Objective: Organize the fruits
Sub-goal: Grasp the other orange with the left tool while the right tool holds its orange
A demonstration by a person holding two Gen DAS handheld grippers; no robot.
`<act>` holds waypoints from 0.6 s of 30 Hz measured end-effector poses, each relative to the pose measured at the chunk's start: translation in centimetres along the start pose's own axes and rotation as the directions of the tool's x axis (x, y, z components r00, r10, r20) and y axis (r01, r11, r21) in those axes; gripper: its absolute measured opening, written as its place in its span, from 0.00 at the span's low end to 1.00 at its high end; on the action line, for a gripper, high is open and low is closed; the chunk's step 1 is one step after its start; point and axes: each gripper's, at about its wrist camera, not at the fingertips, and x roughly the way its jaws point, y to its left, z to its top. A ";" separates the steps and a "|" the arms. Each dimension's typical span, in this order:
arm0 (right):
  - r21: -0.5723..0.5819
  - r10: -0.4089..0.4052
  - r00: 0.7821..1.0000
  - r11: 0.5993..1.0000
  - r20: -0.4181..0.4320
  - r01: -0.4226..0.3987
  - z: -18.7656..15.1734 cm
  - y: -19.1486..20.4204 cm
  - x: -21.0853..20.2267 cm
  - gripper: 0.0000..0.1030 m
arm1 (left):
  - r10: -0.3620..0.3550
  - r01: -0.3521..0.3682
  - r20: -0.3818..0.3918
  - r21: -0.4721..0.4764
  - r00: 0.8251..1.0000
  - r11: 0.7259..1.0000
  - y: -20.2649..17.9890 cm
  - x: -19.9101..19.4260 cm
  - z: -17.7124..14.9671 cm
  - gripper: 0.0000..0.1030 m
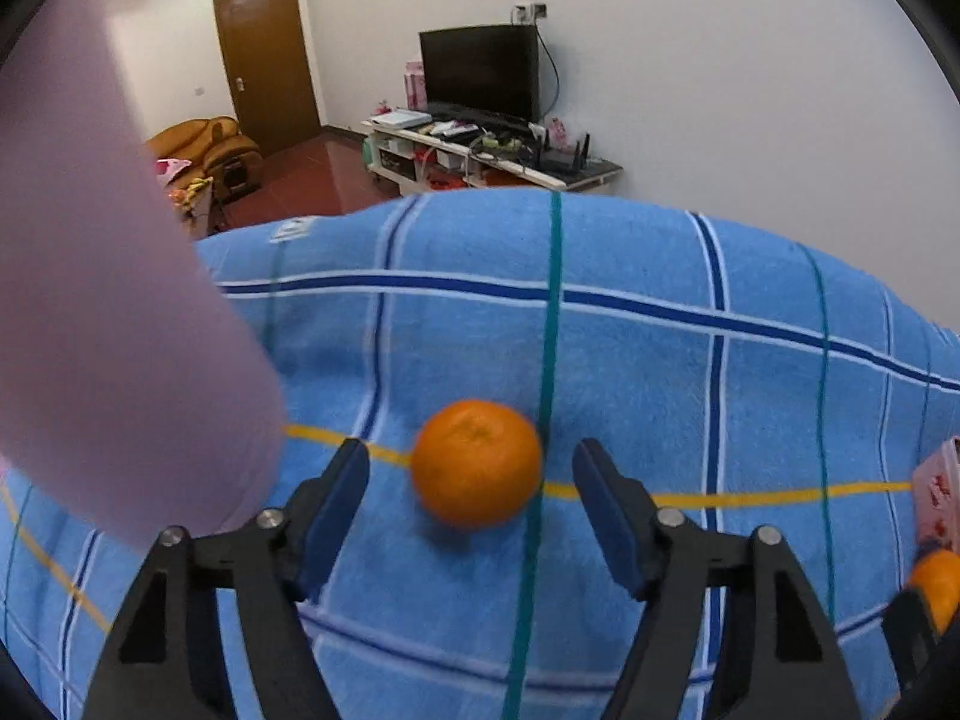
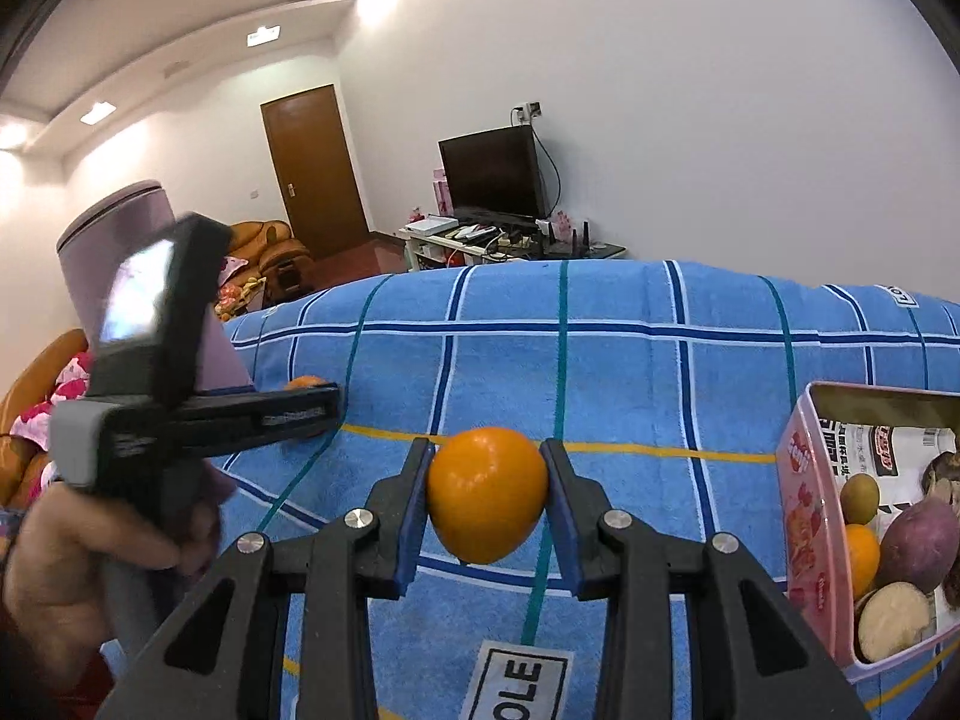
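An orange [image 1: 477, 462] lies on the blue checked towel [image 1: 630, 360]. My left gripper [image 1: 471, 451] is open around it, with a gap on each side between the pads and the fruit. A second orange [image 2: 486, 492] is clamped between the blue pads of my right gripper [image 2: 487, 456], held just above the towel [image 2: 630, 372]. From the right wrist view the left gripper [image 2: 324, 408] shows side-on in a person's hand [image 2: 90, 540], and the first orange [image 2: 303, 383] peeks out behind its fingers. A pink open box [image 2: 804, 510] stands at the right.
The pink box holds several pieces of produce, among them an orange [image 2: 861, 552] and a purple tuber [image 2: 918, 546]. A tall lilac container [image 1: 90, 270] stands close on the left. Its edge [image 1: 939, 498] shows at the right of the left wrist view.
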 end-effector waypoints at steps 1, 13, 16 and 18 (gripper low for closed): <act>0.002 0.002 1.000 1.000 -0.002 -0.002 0.0 0.0 0.1 0.37 | -0.001 0.001 -0.003 -0.001 1.000 1.000 -0.1 0.4 0.1 0.69; -0.007 0.000 1.000 1.000 -0.002 0.000 0.1 0.4 0.2 0.37 | -0.019 0.019 -0.020 -0.020 1.000 1.000 -0.2 1.9 0.2 0.48; -0.027 -0.008 1.000 1.000 0.010 0.008 -0.1 0.7 0.1 0.37 | -0.004 0.004 0.018 -0.019 1.000 1.000 -0.3 0.4 -0.7 0.48; -0.044 -0.016 1.000 0.999 0.022 0.017 -0.2 1.0 -0.2 0.37 | 0.008 -0.006 0.056 -0.028 0.998 1.000 -0.3 -0.8 -1.5 0.48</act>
